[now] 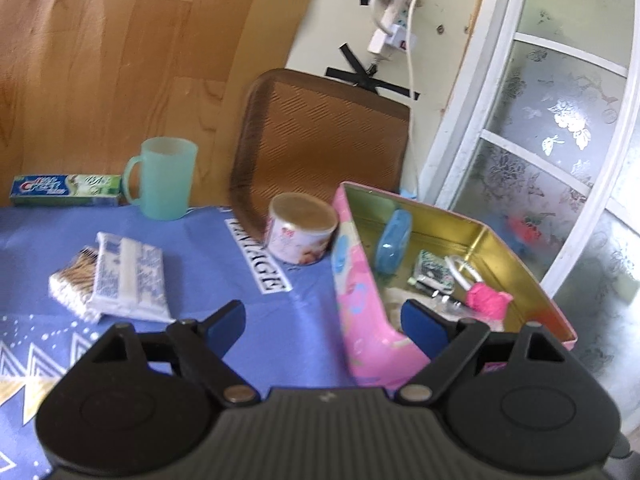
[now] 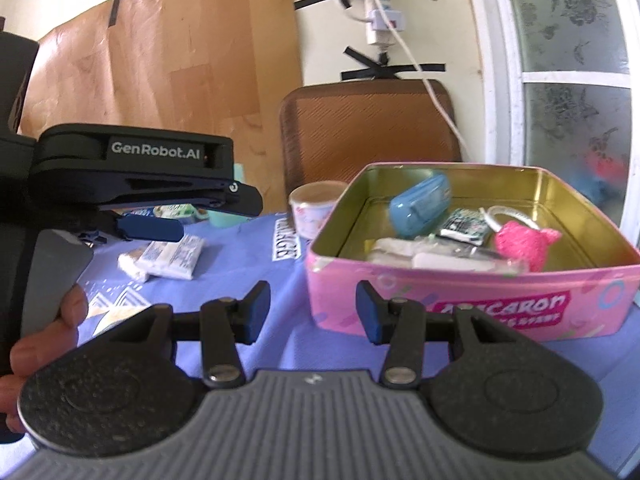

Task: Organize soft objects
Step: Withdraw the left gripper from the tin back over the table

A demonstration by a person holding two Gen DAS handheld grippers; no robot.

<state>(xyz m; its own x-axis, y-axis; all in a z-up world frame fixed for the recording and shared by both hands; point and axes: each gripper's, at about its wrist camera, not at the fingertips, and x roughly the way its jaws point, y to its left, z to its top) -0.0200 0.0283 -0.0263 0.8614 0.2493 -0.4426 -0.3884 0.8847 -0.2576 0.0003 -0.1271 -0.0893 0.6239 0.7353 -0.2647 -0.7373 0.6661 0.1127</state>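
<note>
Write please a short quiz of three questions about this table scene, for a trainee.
1. True or false: the pink knitted item lies inside the pink tin.
2. What stands directly left of the tin? A) round paper roll B) green mug C) toothpaste box
3. Fill in: the tissue pack lies on the ___ cloth.

Key: 1 true. 2 A, the round paper roll. 3 blue, the blue cloth.

A blue tablecloth [image 1: 280, 320] carries a pink tin [image 1: 360, 320], tissue pack [image 1: 128, 276], mug [image 1: 164, 178] and toothpaste box [image 1: 66, 190].
</note>
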